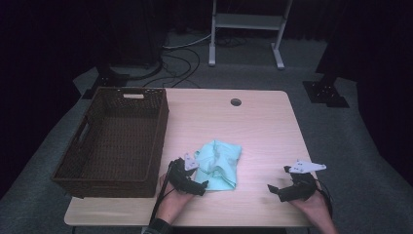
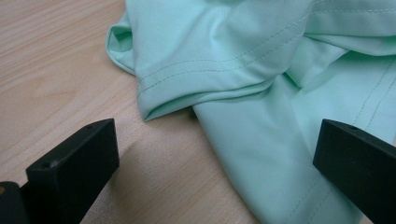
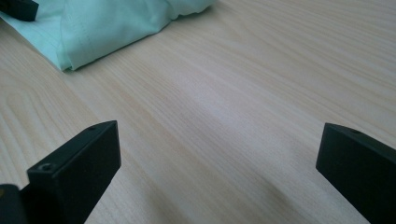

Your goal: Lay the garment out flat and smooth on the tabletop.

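Left gripper view: crumpled mint-green cloth garment [image 2: 261,93] lies just ahead of the wide-open, empty left gripper [image 2: 217,154]; soft, light (probably slippery), best pinched at its stitched hem [image 2: 187,88].

overhead camera; tool cameras close, sharing cloth [image 2: 261,70].

We see a mint-green cloth [image 2: 261,70] of smooth, matt fabric with stitched hems, a pale wood-grain worktop [image 3: 243,93] with a soft sheen, and a rough brown wicker basket [image 1: 109,181].
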The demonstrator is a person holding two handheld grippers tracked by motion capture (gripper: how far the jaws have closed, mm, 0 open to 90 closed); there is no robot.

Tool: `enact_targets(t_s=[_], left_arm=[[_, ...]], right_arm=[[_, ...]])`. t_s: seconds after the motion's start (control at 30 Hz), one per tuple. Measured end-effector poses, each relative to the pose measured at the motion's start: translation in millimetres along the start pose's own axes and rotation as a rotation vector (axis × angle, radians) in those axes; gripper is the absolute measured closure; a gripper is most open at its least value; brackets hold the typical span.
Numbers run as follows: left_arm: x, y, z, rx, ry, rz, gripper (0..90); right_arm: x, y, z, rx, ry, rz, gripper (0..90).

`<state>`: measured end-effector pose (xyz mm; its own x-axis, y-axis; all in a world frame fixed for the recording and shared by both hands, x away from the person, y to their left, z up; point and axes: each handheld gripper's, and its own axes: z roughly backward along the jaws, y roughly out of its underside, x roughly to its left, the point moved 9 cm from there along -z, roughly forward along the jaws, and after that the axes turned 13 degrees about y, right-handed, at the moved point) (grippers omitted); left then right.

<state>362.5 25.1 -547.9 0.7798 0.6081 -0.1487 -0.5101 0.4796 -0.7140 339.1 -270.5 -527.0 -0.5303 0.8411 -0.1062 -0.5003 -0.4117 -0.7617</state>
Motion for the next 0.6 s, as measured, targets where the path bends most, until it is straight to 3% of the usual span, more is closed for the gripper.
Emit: enact_targets(t_s=[0.6], left_arm=[[-0.1,0.0,0.0,-0.002,-0.002,0.003,0.0]], right_arm=[[8.8,-14.8,-0.1,-0.033,-0.048,-0.002,0.0]])
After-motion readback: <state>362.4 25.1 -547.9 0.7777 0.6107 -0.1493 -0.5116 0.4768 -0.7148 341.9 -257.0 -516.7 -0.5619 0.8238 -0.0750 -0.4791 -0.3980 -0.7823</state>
